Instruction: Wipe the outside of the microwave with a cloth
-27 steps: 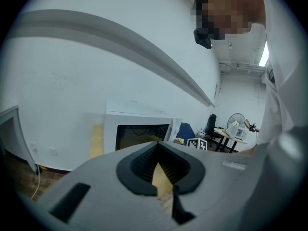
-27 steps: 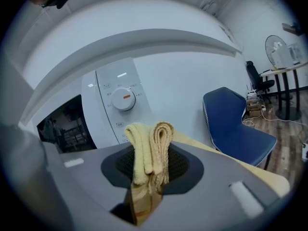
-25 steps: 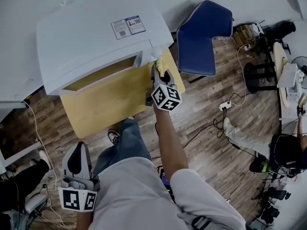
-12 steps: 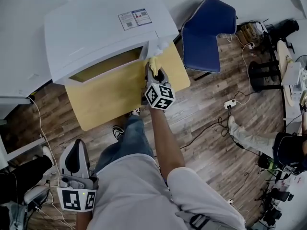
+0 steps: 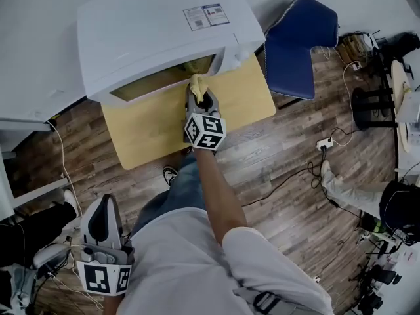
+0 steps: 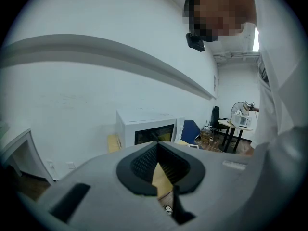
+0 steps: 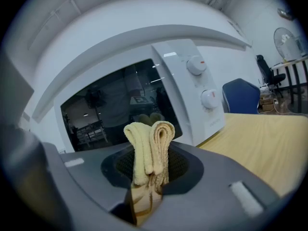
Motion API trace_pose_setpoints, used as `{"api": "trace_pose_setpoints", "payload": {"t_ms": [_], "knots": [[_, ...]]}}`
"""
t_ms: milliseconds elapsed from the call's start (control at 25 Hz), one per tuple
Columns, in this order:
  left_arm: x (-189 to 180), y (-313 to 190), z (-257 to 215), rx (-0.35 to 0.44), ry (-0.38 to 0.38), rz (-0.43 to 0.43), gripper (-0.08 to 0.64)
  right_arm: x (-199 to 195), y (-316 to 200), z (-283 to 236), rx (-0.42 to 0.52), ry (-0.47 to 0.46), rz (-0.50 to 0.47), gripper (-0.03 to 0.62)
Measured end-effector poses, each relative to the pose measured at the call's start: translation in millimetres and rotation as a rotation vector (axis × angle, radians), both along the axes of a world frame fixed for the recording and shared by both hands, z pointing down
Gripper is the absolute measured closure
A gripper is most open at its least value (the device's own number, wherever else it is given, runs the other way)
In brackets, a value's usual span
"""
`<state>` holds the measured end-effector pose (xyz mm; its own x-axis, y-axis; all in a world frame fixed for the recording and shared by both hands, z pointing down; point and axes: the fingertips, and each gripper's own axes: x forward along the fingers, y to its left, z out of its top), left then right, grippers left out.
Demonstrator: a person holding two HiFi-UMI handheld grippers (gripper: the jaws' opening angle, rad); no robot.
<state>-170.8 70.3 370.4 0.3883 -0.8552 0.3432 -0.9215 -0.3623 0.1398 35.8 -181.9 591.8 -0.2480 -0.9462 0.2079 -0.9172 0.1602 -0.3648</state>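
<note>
A white microwave (image 5: pixel 151 38) stands at the back of a light wooden table (image 5: pixel 157 126). In the right gripper view its dark glass door (image 7: pixel 120 105) and two white knobs (image 7: pixel 196 65) face me. My right gripper (image 5: pixel 199 87) is shut on a folded yellow cloth (image 5: pixel 197 81), (image 7: pixel 148 146) held up against the door front. My left gripper (image 5: pixel 103 223) hangs low at my left side, far from the table, its jaws shut with nothing between them; in its own view the microwave (image 6: pixel 147 131) is small and distant.
A blue chair (image 5: pixel 303 44) stands right of the table. Cables and a power strip (image 5: pixel 323 144) lie on the wood floor. Round tables, a fan and other people's legs (image 5: pixel 341 189) are at the far right. A white wall runs behind the microwave.
My right gripper has carried the cloth leftward, from the knob panel at the microwave's right edge onto the glass door. The left gripper stays low at my side.
</note>
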Motion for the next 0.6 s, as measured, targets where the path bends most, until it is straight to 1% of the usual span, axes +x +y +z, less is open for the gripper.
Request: {"api": "trace_pose_setpoints", "payload": {"t_ms": [160,320,600], "knots": [[-16.1,6.3,-0.2,0.001,-0.005,-0.029,0.565,-21.0,2.7,5.1,-0.013,-0.052,0.000,0.479],[-28.0,10.2,3.7,-0.007,-0.001,-0.045,0.565,-43.5,7.2,7.4,-0.018,-0.052,-0.040,0.479],[-34.4,15.3,9.0,-0.015,0.013,-0.047,0.565,-72.4,14.7,9.2,-0.026,-0.059,-0.084,0.477]]}}
